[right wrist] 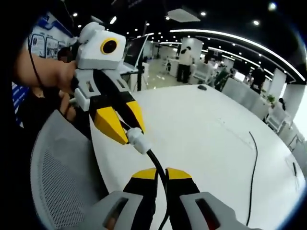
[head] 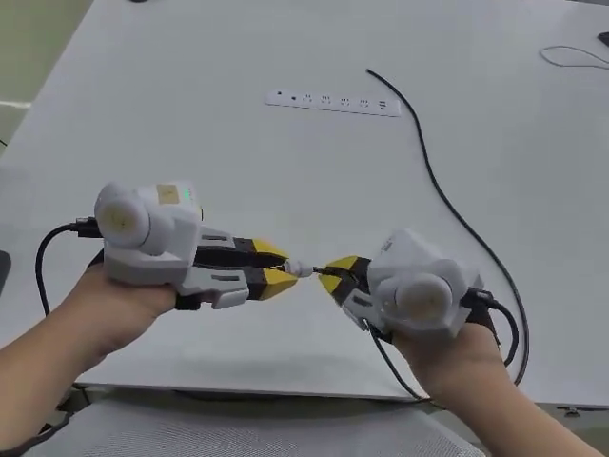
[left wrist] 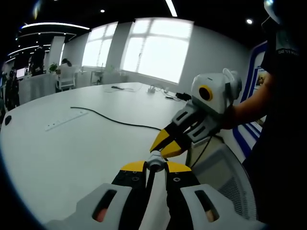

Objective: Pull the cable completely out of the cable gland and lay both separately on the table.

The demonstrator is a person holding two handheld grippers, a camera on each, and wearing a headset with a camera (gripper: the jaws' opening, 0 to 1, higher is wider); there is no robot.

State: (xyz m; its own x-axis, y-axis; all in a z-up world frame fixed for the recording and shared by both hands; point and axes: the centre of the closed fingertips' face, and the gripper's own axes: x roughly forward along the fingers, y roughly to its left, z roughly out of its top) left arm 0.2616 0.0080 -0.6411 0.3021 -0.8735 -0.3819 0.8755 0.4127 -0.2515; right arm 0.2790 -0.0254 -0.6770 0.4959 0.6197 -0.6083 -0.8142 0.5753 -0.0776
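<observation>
Above the white table's (head: 190,114) front edge, a small white cable gland (head: 301,270) sits between the yellow tips of my left gripper (head: 291,269), which is shut on it. In the left gripper view the gland (left wrist: 155,160) is pinched at the jaw tips of the left gripper (left wrist: 155,166). A thin black cable (right wrist: 153,158) leaves the gland (right wrist: 136,139) and runs between the jaws of my right gripper (right wrist: 161,174), which is shut on it. The right gripper (head: 329,272) faces the left one, tips a few centimetres apart. The cable is still in the gland.
A white power strip (head: 333,102) lies at the back of the table. A long black cord (head: 447,205) runs from it toward the right front edge. A thin loop of wire (head: 571,57) lies at the far right. A grey mesh chair (head: 238,433) is below the table edge.
</observation>
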